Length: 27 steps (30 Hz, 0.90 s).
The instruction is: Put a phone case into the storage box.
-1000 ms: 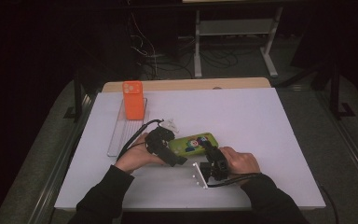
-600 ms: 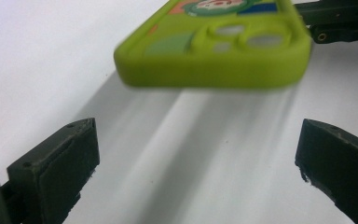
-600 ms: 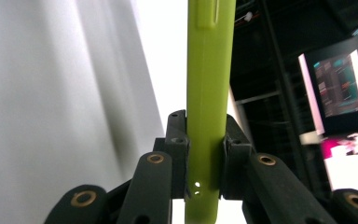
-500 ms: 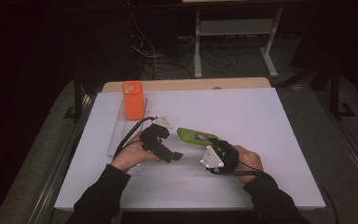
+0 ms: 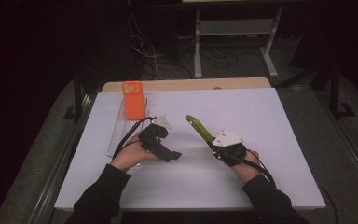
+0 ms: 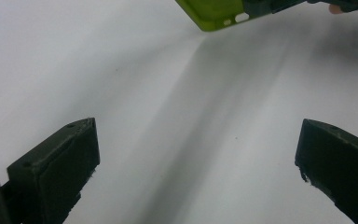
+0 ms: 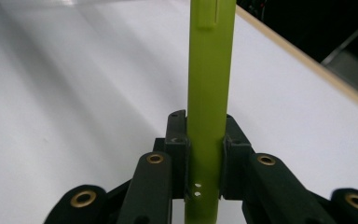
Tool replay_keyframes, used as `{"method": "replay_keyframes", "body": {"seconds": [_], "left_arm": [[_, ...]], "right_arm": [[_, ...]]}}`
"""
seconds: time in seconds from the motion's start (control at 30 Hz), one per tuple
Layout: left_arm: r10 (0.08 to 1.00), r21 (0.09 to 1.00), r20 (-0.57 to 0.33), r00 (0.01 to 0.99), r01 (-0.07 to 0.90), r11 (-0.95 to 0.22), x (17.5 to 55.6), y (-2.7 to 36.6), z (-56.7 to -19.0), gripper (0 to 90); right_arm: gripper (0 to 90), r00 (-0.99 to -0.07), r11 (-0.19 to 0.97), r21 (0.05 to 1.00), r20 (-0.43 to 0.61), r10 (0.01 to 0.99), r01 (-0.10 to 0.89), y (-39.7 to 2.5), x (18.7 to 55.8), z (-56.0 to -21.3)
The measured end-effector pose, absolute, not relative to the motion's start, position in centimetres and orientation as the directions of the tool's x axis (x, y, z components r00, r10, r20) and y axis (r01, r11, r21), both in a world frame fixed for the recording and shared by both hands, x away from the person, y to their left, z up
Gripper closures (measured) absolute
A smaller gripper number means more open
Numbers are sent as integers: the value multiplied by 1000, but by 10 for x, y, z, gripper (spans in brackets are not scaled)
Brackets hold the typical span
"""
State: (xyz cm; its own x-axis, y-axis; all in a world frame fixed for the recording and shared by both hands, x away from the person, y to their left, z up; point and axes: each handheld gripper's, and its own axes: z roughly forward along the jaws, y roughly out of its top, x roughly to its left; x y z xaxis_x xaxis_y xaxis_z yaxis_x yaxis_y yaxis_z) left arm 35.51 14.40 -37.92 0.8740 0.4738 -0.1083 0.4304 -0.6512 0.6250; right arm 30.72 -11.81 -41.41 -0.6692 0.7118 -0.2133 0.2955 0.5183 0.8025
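Observation:
My right gripper (image 5: 213,145) is shut on the lower end of a lime-green phone (image 5: 198,127), which points up and away to the left above the table. In the right gripper view the green phone (image 7: 209,70) stands edge-on, clamped between the jaws of that gripper (image 7: 206,135). My left gripper (image 5: 172,156) hovers low over the white table, left of the phone. Its jaws stand wide apart in the left gripper view, so this gripper (image 6: 198,154) is open with nothing between them. A corner of the green phone (image 6: 214,11) shows at the top.
An orange phone (image 5: 132,99) stands upright at the back of a clear tray (image 5: 119,135) on the table's left side. The white tabletop (image 5: 284,121) spreads wide to the right. Dark floor, cables and a stand lie behind it.
The green phone has come up off the table and moved right in my right gripper, turned edge-on. My left gripper has drawn away from it to the left.

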Motion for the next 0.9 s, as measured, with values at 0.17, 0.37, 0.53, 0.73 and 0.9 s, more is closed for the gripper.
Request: {"method": "replay_keyframes", "body": {"seconds": [0.17, 0.37, 0.53, 0.73, 0.9], "left_arm": [[507, 644, -116, 854, 454, -616, 356, 144, -380, 0], [529, 689, -138, 837, 465, -556, 360, 147, -375, 0], [554, 733, -180, 813, 486, -476, 366, 146, -370, 0], [545, 769, -228, 807, 493, -408, 376, 132, -361, 0], [534, 780, -230, 814, 482, -398, 381, 117, -353, 0]], "right_arm": [[754, -659, 402, 826, -49, 750, 396, -125, 313, -414], [754, -626, 269, 831, 118, 771, 487, -132, 319, -415], [755, -613, 246, 829, 141, 777, 503, -130, 319, -418], [755, -604, 217, 829, 172, 778, 516, -124, 316, -416], [755, -608, 214, 835, 170, 776, 506, -120, 313, -413]]}}
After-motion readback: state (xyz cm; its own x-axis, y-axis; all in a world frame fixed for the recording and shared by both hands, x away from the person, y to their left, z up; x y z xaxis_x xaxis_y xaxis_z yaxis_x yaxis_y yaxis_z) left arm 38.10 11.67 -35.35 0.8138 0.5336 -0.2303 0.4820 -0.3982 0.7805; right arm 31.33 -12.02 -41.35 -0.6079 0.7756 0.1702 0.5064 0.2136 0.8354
